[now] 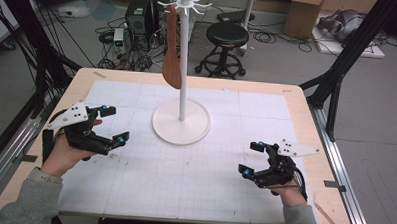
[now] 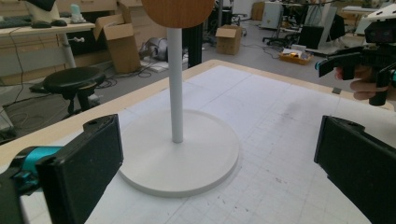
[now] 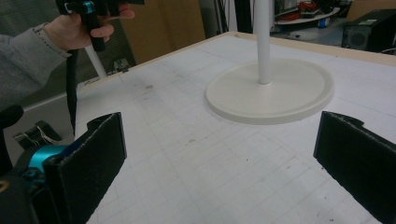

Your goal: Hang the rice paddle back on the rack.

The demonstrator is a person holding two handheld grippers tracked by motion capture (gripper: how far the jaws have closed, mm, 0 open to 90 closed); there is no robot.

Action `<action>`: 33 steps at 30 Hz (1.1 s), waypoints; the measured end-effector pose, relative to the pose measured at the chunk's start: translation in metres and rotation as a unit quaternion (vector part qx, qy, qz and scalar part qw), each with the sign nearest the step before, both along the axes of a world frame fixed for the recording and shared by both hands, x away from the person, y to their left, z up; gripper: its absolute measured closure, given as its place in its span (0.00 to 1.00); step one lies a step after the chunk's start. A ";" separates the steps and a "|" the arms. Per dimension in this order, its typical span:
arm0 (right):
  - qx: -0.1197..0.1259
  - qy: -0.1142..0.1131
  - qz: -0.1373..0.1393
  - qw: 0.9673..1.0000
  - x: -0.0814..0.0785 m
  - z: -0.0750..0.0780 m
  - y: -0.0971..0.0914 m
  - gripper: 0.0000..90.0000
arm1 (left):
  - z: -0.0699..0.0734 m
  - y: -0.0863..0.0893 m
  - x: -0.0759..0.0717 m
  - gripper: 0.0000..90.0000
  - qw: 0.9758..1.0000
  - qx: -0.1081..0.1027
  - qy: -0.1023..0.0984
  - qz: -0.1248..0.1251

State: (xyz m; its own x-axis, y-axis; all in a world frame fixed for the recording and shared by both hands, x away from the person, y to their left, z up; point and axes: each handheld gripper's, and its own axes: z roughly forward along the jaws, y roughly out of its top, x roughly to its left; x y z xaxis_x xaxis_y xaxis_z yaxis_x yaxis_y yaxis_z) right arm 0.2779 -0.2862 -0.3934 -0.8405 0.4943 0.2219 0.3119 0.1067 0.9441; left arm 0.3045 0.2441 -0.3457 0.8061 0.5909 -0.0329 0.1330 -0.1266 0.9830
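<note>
We hold our left gripper (image 1: 114,124) over the left part of the desk (image 1: 297,103), its fingers (image 1: 120,139) spread wide with nothing between them. Our right gripper (image 1: 251,158) sits over the right part of the desk, nearer the front edge, its fingers (image 1: 246,171) likewise spread and gripping nothing. Between the two, toward the back of the white gridded mat (image 1: 194,177), stands the white stand (image 1: 181,122) with a round base and a thin upright pole. A wooden spatula (image 1: 172,46) hangs from the hooked crown at the top of the pole, blade down, well above the base.

In the left gripper view, the stand's base (image 2: 187,158) lies ahead between the two black fingers (image 2: 81,168), apart from both, and the rounded wooden blade (image 2: 177,11) shows at the top edge, high above them. The right gripper (image 2: 362,63) shows far off at the right.

In the right gripper view, the base (image 3: 271,91) lies ahead of the spread fingers (image 3: 86,163), well apart, closer to the right one. The left gripper (image 3: 91,14) and our grey sleeve (image 3: 23,60) appear at the upper left.
</note>
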 end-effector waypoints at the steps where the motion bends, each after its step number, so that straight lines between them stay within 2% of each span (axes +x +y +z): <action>1: 0.000 0.002 -0.001 1.000 0.000 0.000 0.000 0.01 | -0.002 0.002 -0.001 0.02 1.000 0.001 0.003 0.002; 2: 0.000 0.001 -0.003 1.000 0.001 0.000 0.000 0.01 | -0.003 0.003 -0.002 0.02 1.000 0.001 0.005 0.005; 5: 0.002 -0.001 -0.005 1.000 0.001 0.000 -0.001 0.01 | -0.006 0.008 -0.007 0.02 1.000 -0.013 0.008 0.006; 10: 0.000 0.001 -0.009 1.000 0.001 0.000 -0.001 0.01 | -0.009 0.019 -0.015 0.02 1.000 -0.016 0.006 0.022; 15: -0.003 0.000 -0.010 1.000 0.001 0.000 0.000 0.01 | -0.015 0.029 -0.019 0.02 0.998 -0.041 0.014 0.038; 20: -0.016 -0.001 -0.012 1.000 0.001 -0.001 0.002 0.01 | -0.022 0.035 -0.022 0.02 0.998 -0.036 0.012 0.051; 25: -0.018 -0.002 -0.014 1.000 0.000 -0.002 0.003 0.01 | -0.030 0.041 -0.025 0.02 0.997 -0.033 0.012 0.063; 29: -0.018 -0.006 -0.019 1.000 0.000 -0.001 0.001 0.01 | -0.034 0.046 -0.027 0.02 0.996 -0.044 0.018 0.069; 33: -0.018 -0.009 -0.023 1.000 -0.001 -0.001 0.001 0.01 | -0.036 0.047 -0.028 0.02 0.996 -0.043 0.014 0.071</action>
